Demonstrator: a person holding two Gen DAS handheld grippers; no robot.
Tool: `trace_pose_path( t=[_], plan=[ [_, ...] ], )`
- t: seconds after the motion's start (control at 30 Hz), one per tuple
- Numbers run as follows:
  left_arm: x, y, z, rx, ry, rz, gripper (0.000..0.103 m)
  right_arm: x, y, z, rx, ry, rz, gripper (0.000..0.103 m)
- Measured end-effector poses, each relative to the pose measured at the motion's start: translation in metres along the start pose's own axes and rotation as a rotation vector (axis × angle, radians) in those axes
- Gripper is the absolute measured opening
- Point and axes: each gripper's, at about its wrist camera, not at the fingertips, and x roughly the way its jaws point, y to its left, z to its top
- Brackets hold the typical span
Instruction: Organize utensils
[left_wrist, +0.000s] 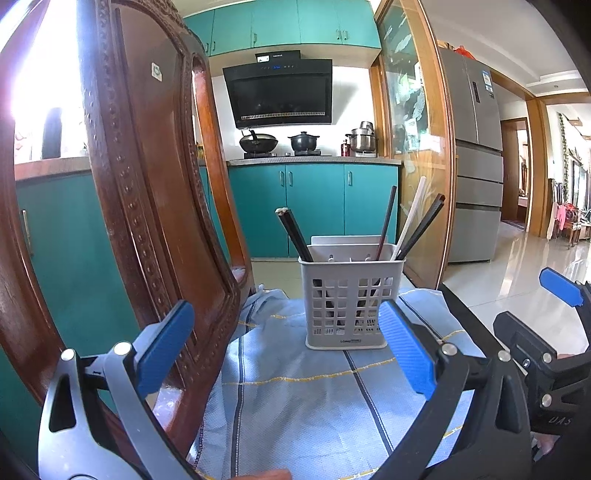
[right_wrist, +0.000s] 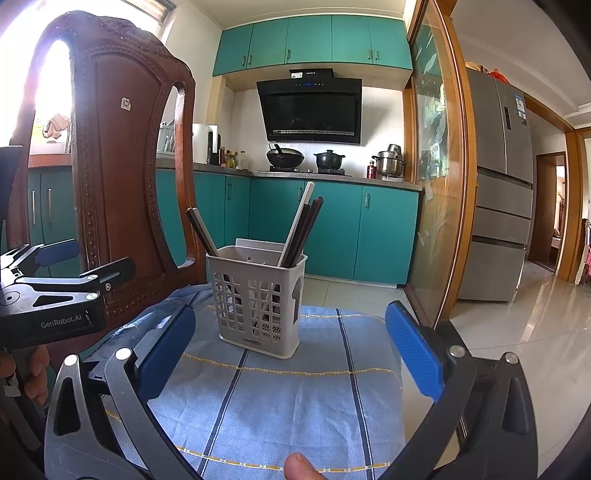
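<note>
Both grippers released, empty.
Utensil basket (right_wrist: 257, 301) stands ahead of right gripper (right_wrist: 291, 343); chopsticks (right_wrist: 301, 230) upright; left gripper (left_wrist: 284, 347) equally near.

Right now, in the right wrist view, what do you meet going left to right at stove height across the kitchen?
Wooden chair back → white kettle → black wok → black lidded pot → steel stockpot → glass sliding door → grey refrigerator.
</note>
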Motion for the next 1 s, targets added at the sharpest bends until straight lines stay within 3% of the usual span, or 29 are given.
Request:
trace_pose_path(
  t=[0.77, 0.87, 1.0],
  plan=[
    [-0.002, -0.005, -0.001, 0.024, -0.005, 0.006, 0.099, 0.002, 0.0, -0.001, -0.007, 0.012, -0.007, 0.1],
    [-0.002, -0.006, -0.001, 0.035, -0.001, 0.014, 0.099, 0.012, -0.005, -0.004, 0.013, 0.063, -0.03, 0.1],
    [0.001, -0.005, -0.002, 0.032, 0.035, 0.016, 0.099, 0.061, -0.032, -0.027, 0.125, 0.265, -0.091, 0.1]
  ],
)
